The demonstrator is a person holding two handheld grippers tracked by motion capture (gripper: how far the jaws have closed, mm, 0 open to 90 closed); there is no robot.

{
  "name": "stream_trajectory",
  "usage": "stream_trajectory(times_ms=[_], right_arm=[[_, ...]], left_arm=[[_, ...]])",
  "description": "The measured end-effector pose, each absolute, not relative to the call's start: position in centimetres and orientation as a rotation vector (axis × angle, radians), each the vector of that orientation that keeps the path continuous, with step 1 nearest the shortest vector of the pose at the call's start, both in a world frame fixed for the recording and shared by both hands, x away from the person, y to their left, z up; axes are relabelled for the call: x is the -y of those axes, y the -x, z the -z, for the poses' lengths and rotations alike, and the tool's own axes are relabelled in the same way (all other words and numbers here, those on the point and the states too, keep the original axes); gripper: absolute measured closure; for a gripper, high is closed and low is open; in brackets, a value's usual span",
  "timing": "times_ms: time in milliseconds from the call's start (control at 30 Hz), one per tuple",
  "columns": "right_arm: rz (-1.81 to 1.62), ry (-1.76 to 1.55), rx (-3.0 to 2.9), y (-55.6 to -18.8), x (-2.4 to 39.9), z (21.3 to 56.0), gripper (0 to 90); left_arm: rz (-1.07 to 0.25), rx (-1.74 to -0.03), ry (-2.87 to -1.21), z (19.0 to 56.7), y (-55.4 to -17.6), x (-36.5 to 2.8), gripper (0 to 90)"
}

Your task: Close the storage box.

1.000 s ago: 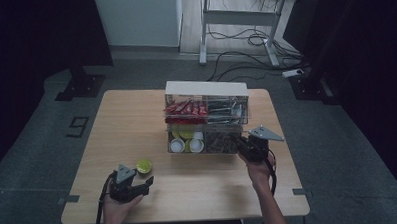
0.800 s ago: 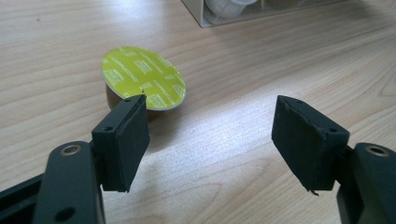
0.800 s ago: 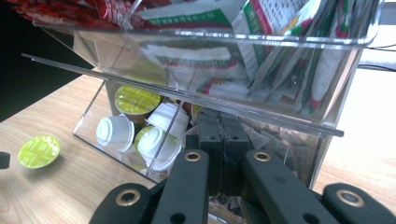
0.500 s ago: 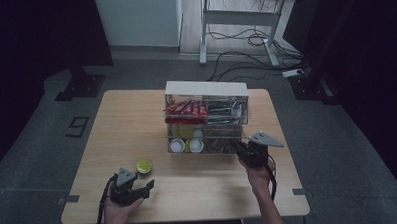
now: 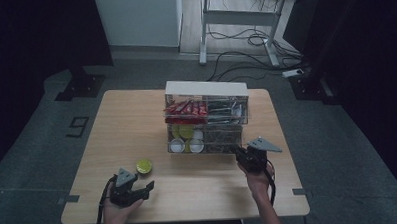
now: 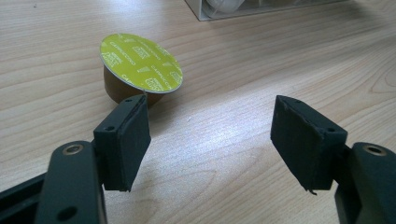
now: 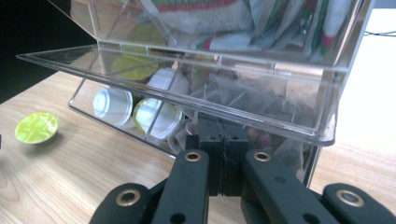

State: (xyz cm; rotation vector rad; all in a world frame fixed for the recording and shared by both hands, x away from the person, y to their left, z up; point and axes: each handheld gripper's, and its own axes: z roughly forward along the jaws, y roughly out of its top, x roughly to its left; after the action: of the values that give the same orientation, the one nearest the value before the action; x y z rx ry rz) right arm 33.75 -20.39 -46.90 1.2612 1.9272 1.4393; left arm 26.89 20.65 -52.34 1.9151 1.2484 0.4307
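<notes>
High view shows a wooden surface point(image 5: 137, 124) with a clear plastic organizer box point(image 5: 207, 116) standing near its centre. The box has a white top and compartments holding red packets, yellow-green and white coffee capsules and tea bags. At about 7 o'clock from the box, a single coffee capsule point(image 5: 144, 167) with a yellow-green foil lid sits upright on the surface, well apart from the box.

The left gripper point(image 5: 139, 190) rests low at about 6 o'clock from that capsule, just beside it. In the left gripper view its jaws stand wide apart with nothing between them; the capsule point(image 6: 140, 70) lies beyond the tip of the jaw at the left of that view, near it, though contact cannot be told.

The right gripper point(image 5: 243, 158) sits at the box's near right corner, at about 5 o'clock from its centre. In the right gripper view its jaws are pressed fully together right at the front of the lower compartment point(image 7: 224, 112), under the raised clear lid point(image 7: 177, 84); whether anything is pinched between them cannot be told.
</notes>
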Motion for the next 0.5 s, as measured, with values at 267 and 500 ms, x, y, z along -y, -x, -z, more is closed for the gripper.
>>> stream_trajectory(times_ms=[267, 500], right_arm=[[-1.432, -1.277, -1.933, -33.7, 20.6, 47.8, 89.3], [-1.420, -1.288, -1.945, -33.5, 20.7, 48.4, 89.3]], left_arm=[[-0.443, -1.254, -1.898, 52.3, -26.8, -20.8, 29.7], [-0.430, -1.254, -1.905, 52.4, -26.8, -20.8, 29.7]])
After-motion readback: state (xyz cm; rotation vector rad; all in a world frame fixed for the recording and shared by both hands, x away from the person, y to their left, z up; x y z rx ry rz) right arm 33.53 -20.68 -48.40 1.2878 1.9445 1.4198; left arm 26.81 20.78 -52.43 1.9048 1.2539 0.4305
